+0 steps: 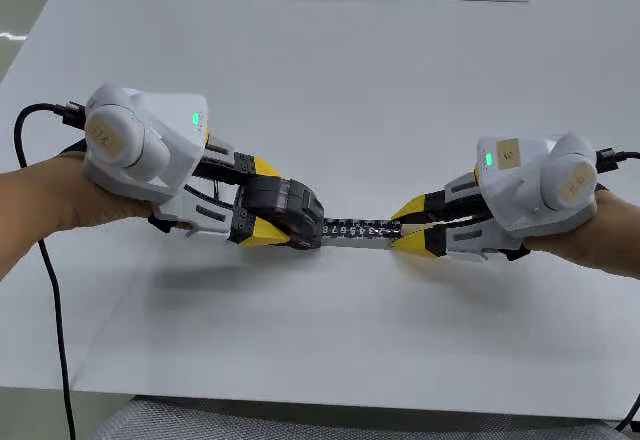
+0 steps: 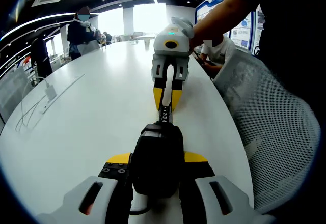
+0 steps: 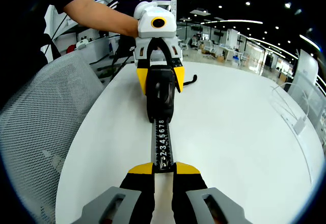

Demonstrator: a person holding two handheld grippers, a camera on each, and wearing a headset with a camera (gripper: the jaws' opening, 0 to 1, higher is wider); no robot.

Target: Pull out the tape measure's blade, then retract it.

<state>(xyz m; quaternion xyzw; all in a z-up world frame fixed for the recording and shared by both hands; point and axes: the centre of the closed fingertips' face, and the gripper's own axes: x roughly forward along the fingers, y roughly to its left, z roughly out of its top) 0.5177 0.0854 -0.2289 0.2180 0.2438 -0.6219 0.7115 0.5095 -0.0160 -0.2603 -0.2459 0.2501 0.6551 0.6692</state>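
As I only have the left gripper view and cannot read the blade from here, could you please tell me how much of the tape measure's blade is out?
Observer: A short stretch of the black blade with white numerals is out; 2 to 8 show between the black plastic tape measure case and the right gripper.
Operator: Thank you. Is that gripper clamped on it?
Observer: Yes, its yellow-tipped jaws are shut on the blade's end.

Left tool [image 1: 272, 203] and right tool [image 1: 405, 226] facing each other, jaws clamped.
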